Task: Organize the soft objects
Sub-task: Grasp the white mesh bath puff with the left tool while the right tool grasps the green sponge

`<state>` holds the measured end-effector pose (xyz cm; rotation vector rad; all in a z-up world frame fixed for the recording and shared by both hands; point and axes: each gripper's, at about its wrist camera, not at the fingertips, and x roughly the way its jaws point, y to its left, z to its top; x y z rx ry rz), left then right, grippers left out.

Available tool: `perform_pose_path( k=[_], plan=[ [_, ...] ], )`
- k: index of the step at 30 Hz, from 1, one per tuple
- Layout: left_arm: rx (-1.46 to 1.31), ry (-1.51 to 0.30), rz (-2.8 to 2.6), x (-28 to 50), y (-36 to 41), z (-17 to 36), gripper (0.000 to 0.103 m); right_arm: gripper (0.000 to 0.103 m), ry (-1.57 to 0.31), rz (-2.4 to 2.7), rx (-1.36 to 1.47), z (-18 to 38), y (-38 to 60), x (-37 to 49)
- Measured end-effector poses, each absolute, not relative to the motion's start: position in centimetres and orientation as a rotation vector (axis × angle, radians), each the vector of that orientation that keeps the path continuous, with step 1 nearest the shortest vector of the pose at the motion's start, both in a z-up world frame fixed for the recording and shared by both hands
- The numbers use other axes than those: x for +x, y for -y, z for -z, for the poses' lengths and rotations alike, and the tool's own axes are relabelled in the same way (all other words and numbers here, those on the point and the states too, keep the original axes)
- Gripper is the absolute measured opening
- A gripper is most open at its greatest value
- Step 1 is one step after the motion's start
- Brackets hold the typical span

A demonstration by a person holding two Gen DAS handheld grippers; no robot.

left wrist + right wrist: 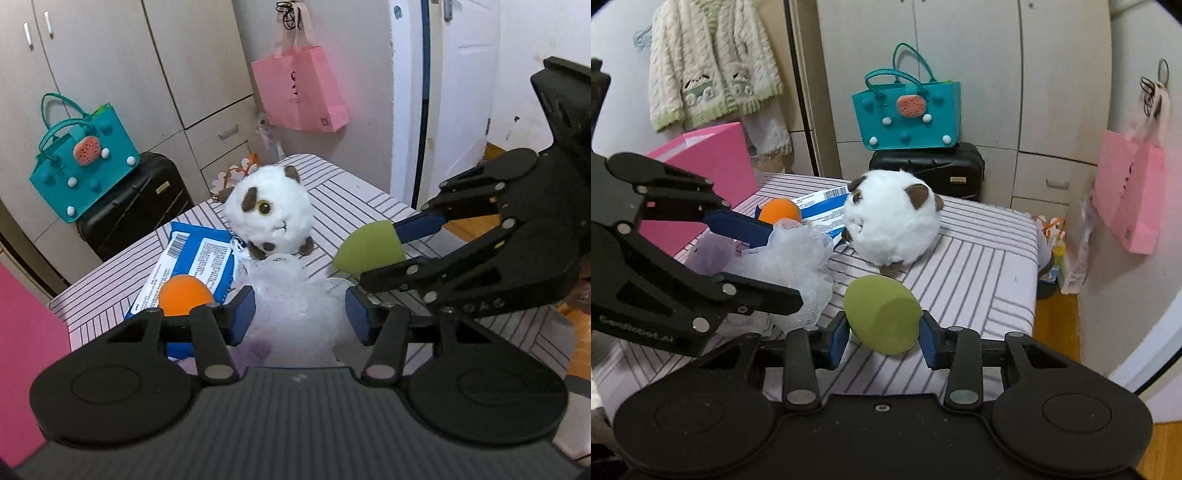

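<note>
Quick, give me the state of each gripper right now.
Left gripper: fingers closed on the white mesh bath pouf.
Right gripper: fingers closed on the green egg-shaped sponge.

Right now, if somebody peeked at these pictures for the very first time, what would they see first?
Probably the round white plush toy with brown patches, sitting mid-table on the striped cloth. Next, the right gripper squeezing a green egg-shaped sponge in front of it, and the left gripper closed around a white mesh bath pouf. An orange sponge rests on a blue packet beside the toy.
</note>
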<state>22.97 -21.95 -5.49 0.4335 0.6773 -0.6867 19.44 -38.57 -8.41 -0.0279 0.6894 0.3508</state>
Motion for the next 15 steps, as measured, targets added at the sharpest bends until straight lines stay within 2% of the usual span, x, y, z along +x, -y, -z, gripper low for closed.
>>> perform_pose_path(
  k=[4, 15],
  plan=[
    [0.469, -0.683, 0.685, 22.7, 22.6, 5.9, 0.056, 0.045, -0.737, -0.379, 0.011, 8.9, 39.0, 19.2],
    [0.625, -0.641, 0.591, 22.2, 24.3, 7.6, 0.056, 0.045, -0.740, -0.375, 0.046, 9.2, 39.4, 18.6]
  ],
)
